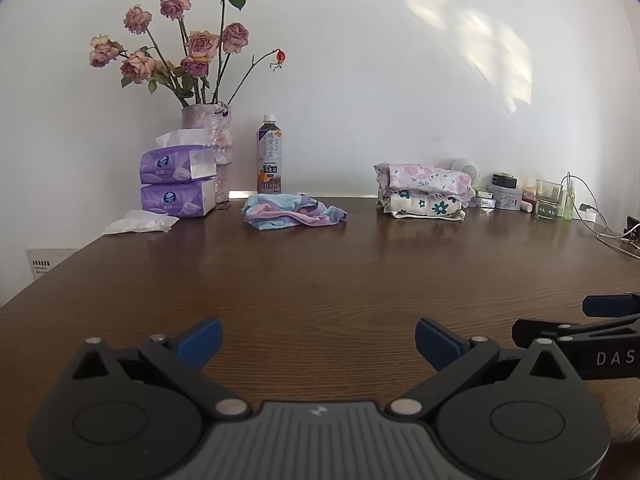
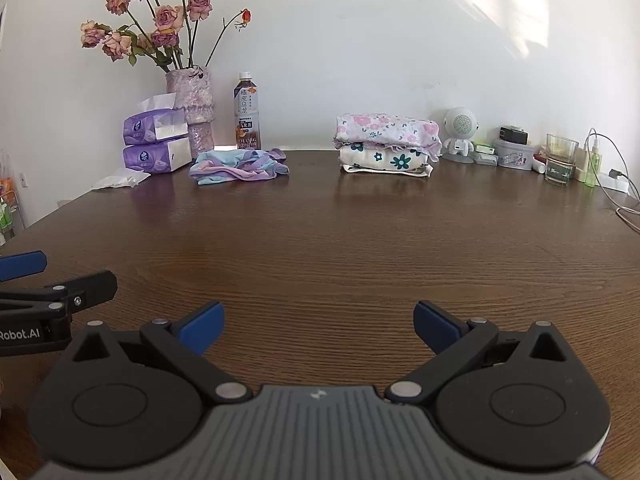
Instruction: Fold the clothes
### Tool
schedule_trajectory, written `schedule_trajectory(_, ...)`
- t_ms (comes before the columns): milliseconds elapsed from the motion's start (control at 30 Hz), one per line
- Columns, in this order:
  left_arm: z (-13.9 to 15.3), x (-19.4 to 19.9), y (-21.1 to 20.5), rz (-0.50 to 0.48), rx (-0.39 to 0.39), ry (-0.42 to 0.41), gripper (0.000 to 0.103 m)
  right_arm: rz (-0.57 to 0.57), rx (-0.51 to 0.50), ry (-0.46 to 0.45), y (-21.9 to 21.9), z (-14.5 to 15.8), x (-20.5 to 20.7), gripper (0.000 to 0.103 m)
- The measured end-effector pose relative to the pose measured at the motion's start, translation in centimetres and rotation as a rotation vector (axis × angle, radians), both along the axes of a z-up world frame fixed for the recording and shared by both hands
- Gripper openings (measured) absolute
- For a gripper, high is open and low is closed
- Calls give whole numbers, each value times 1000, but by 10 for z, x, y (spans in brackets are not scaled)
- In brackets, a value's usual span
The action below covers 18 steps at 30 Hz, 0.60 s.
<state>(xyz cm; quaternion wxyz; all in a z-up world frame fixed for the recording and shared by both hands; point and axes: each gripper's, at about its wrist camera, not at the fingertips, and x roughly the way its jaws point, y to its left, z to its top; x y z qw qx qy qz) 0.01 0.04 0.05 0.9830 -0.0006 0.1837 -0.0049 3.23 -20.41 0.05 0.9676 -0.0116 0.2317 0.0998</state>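
At the far edge of the bench, in the left wrist view, one crumpled pastel garment lies loose, well apart from two folded floral garments stacked together. It looks light and limp; a hem corner seems the best hold. The left hand-held gripper gapes wide, empty.

In the right wrist view, the same three pieces show, and the right hand-held gripper gapes equally wide, holding nothing.

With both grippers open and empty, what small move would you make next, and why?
Probably reach the left gripper forward to the crumpled pastel garment. It lies unfolded at the table's far edge, while two folded pieces are already stacked; the right gripper is also free.
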Motion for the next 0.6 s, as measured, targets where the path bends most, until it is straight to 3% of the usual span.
schedule_trajectory(233, 6, 1, 11, 1, -18, 21, 103, -3, 24, 31, 1, 4, 6, 103)
schedule_trajectory(600, -3, -7, -6, -19, 57, -28, 103, -7, 24, 12, 2, 1, -3, 103)
